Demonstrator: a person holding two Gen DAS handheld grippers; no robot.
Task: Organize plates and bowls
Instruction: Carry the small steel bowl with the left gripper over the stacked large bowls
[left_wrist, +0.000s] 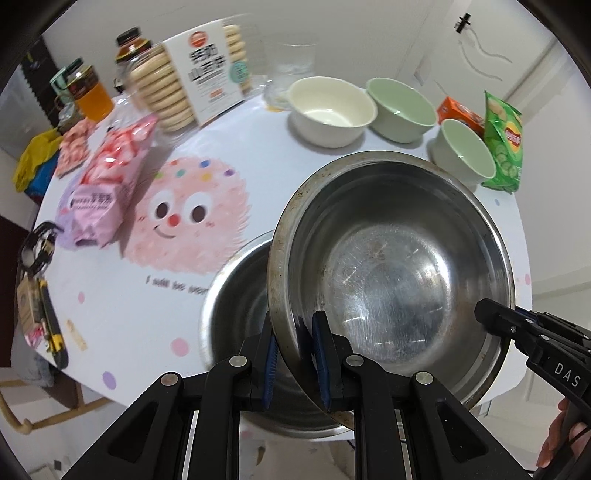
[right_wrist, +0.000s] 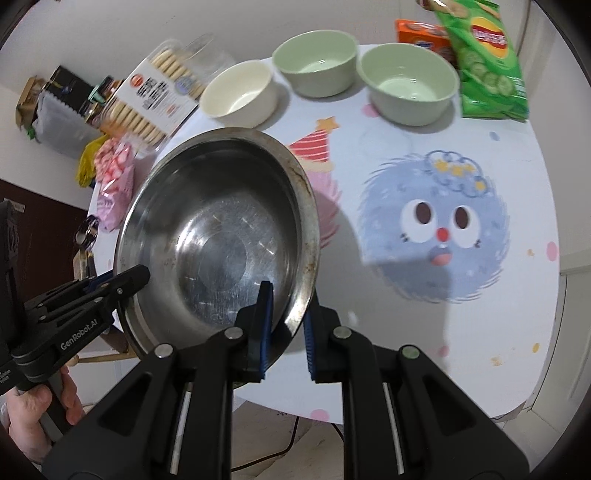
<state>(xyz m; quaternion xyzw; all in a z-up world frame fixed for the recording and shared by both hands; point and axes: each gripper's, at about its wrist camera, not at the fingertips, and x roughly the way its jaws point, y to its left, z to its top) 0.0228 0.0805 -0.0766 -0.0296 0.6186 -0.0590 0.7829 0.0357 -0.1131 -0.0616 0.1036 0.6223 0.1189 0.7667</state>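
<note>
The left gripper (left_wrist: 293, 363) pinches the near rim of a steel bowl (left_wrist: 391, 280), one blue-padded finger outside the wall and one inside. The right gripper (right_wrist: 286, 332) grips the same steel bowl (right_wrist: 218, 240) at the opposite rim, again one finger on each side of the metal. Held between the two, the bowl is tilted and off the worktop (left_wrist: 110, 295).

Directly beyond and below the left fingers sits a second steel bowl (left_wrist: 236, 295); the held bowl covers most of it, and only its left part shows. The right view does not show it at all, the held bowl blocking it.

Each camera catches the other tool at the bowl's far side: the right one enters from the lower right of the left view with part of a hand behind it, and the left one from the lower left of the right view, held in a hand (right_wrist: 33, 417).

Right of the right fingers the worktop carries a blue fuzzy cartoon face (right_wrist: 436, 229), seen only in that view; left of the left fingers is a pink one (left_wrist: 184, 210), mostly hidden in the right view.

Farther off stand a cream bowl (left_wrist: 332, 110) and two green bowls (left_wrist: 402, 109) (left_wrist: 465, 151), well apart from the fingers. A green crisp bag (left_wrist: 504, 144), a biscuit box (left_wrist: 207, 70) and blurred pink packets (left_wrist: 107, 181) lie around them.
</note>
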